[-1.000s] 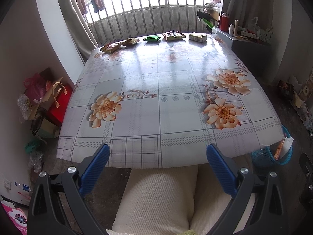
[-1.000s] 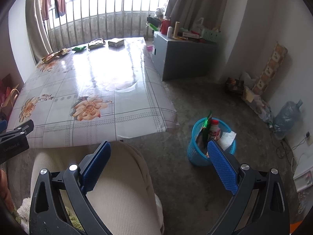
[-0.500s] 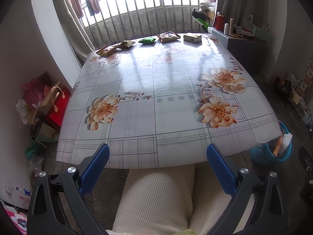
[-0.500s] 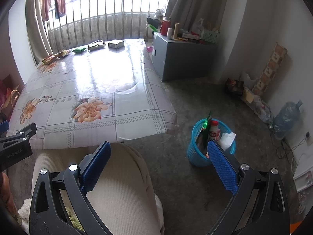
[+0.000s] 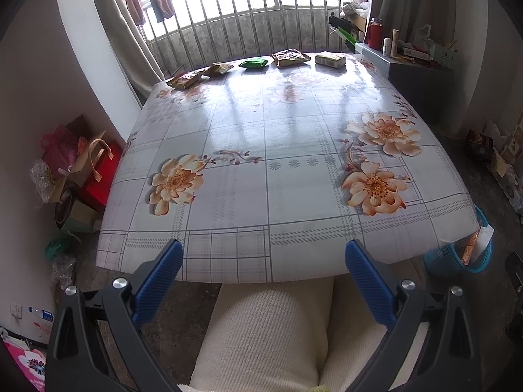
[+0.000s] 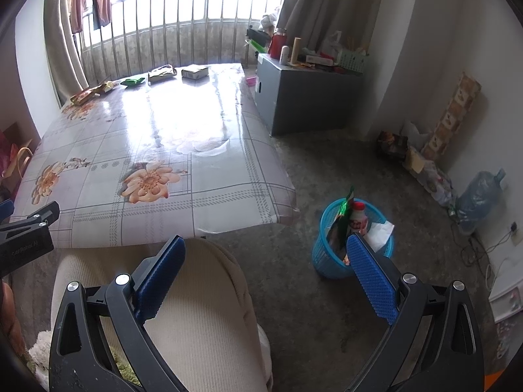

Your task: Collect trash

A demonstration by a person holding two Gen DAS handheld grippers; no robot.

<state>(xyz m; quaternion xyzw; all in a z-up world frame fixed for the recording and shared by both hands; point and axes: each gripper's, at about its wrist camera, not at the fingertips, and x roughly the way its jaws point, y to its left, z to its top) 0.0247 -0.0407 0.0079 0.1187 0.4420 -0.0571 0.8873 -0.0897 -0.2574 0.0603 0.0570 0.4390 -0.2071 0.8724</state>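
Looking along both cameras, I had the left hand-held gripper [image 5: 263, 254] and the right hand-held gripper [image 6: 266, 251] spread wide and holding nothing, both hovering low over my knees at the near edge of the tabletop [image 5: 287, 137]. The trash lay in a row along the far edge, by the window railing: a brown wrapper [image 5: 183, 80] at far left, a second snack packet [image 5: 218, 69] just beside it, a green packet [image 5: 253, 63], a crumpled pouch [image 5: 290, 57], and a small box [image 5: 330, 59] at far right. The blue basket [image 6: 322, 258] stood on the floor to the right of the tabletop, already holding a bottle and some wrappers.

My worry was reach: every piece sat well away from me, so a stretched grab could pinch only a corner. The flat packets on that glossy cloth looked likely to slide away from closing jaws. A loose hold could also drop a piece on the floor short of the basket.
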